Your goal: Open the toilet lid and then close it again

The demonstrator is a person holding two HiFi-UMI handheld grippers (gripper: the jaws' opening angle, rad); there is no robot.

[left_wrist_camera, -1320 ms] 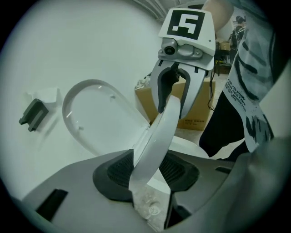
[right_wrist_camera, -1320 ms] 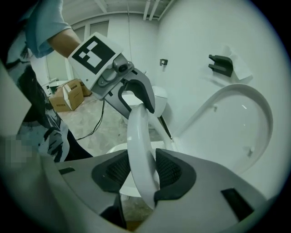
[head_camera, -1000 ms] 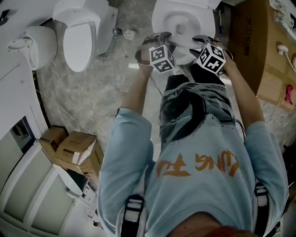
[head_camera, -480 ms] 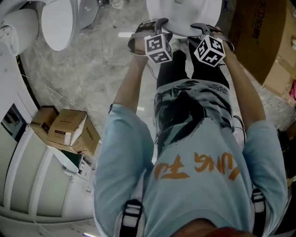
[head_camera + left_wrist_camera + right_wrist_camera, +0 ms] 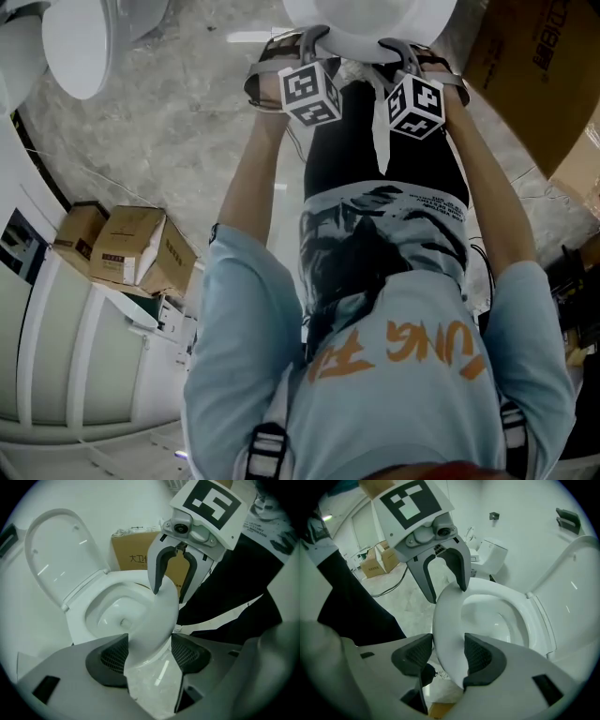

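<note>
A: How far along is this, would you say?

B: About halfway, by my reading. The toilet lid [image 5: 55,557] stands upright at the back edge of the toilet [image 5: 370,19], so the opening part looks done. Closing it is what's left.

A: Are the grippers on the lid?

B: No, both are well away from it, down at the front edge of the bowl. What runs between each pair of jaws is the seat ring [image 5: 445,616], low over the bowl. I can't tell whether it sits fully down.

A: Gripped?

B: The right gripper [image 5: 446,659] has its pads pressed on either side of the ring, so I'd call that a hold. The left gripper [image 5: 150,657] has just been opening its jaws. The ring passes between them, but they stand wide and I don't see the pads pressing on it.

A: So what comes before the lid goes down?

B: My guess is that the right one lets go too, then both rise to the lid's top edge at the back and tip it forward. It should be eased down, since a lid like that can drop and slam
</note>
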